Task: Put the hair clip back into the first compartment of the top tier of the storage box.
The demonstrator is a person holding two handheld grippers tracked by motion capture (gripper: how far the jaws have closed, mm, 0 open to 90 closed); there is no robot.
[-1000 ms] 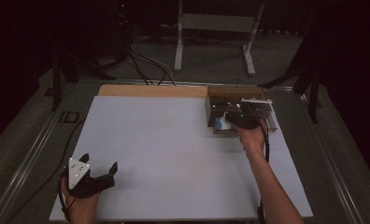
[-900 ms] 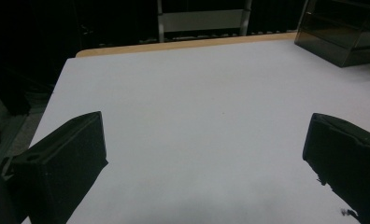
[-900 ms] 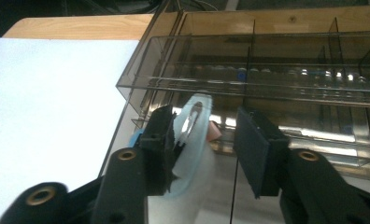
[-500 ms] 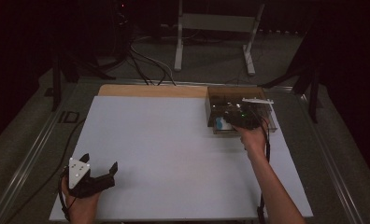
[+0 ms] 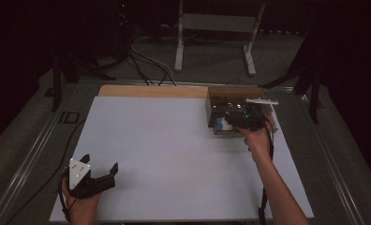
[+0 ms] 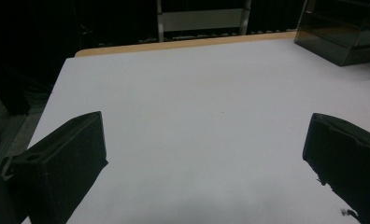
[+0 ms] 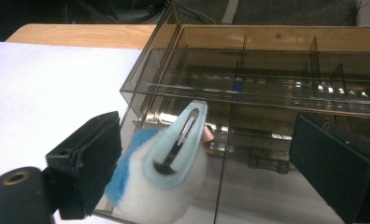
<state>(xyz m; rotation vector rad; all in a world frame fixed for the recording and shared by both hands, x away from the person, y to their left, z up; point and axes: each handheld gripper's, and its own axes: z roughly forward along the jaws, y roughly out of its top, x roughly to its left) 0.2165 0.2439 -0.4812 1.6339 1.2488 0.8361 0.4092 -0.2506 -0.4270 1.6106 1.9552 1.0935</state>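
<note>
**Inspector:** Change since the earlier frames: the right gripper (image 5: 237,123) has just been opening its jaws. They now stand wide apart over the organiser box, with the blue-and-white item between them. The left jaw sits just beside or against its blue edge, I cannot tell which; the right jaw is well clear, so nothing is clamped. The right hand (image 5: 258,138) has hardly shifted. The left gripper (image 5: 99,180) is where it was.

**Clerk:** Largest items first, please.

**Inspector:** A white table sheet (image 5: 174,154) covers most of the surface, with a strip of bare wooden tabletop (image 5: 151,91) along the far edge. At the far right of the sheet stands a smoke-tinted clear plastic organiser box (image 7: 276,70) with internal dividers. In its near compartment lies a fluffy white duster-like pad (image 7: 162,177), with a blue edge and a pale blue slotted plastic tab on top. A small pink object (image 7: 207,134) shows just behind it, too hidden to name.

**Clerk:** And the left gripper?

**Inspector:** Near the front left corner of the sheet, held by the left hand (image 5: 80,206), well apart from the box. Its jaws are spread wide with nothing between them.

**Clerk:** Any brands or writing?

**Inspector:** None legible. A dark plate (image 5: 71,117) left of the sheet is too small to read.
</note>
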